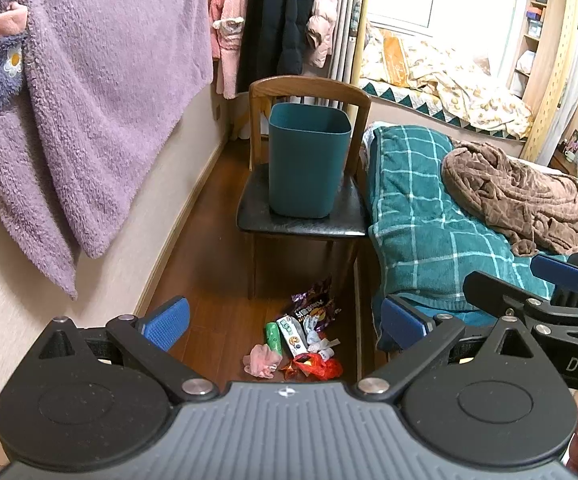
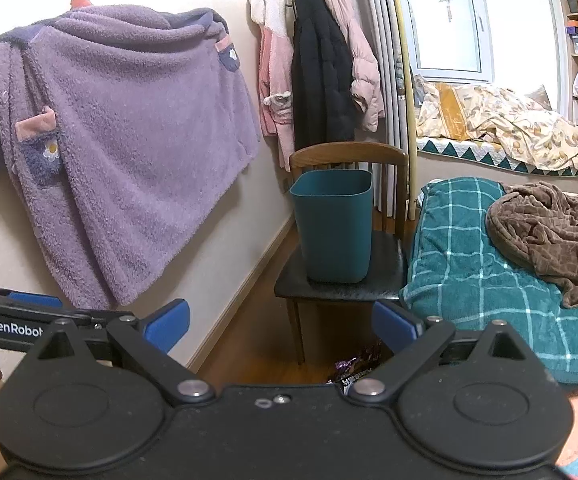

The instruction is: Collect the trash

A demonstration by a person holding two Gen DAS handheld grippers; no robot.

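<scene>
A teal trash bin (image 1: 307, 160) stands upright on a black-seated wooden chair (image 1: 257, 216); it also shows in the right wrist view (image 2: 335, 226). A pile of trash (image 1: 301, 340) lies on the wood floor in front of the chair: a purple wrapper (image 1: 315, 304), a white carton (image 1: 293, 334), a green item (image 1: 273, 334), a pink item (image 1: 259, 360), a red bag (image 1: 317, 366). My left gripper (image 1: 285, 322) is open and empty above the pile. My right gripper (image 2: 281, 324) is open and empty; only the purple wrapper (image 2: 355, 368) shows below it. The right gripper also appears in the left wrist view (image 1: 529, 292).
A purple robe (image 1: 89, 100) hangs on the left wall, with pink and black coats (image 1: 285, 20) farther back. A bed with a teal checked cover (image 1: 429, 216) and a brown blanket (image 1: 529, 196) lies to the right. The floor strip between wall and bed is narrow.
</scene>
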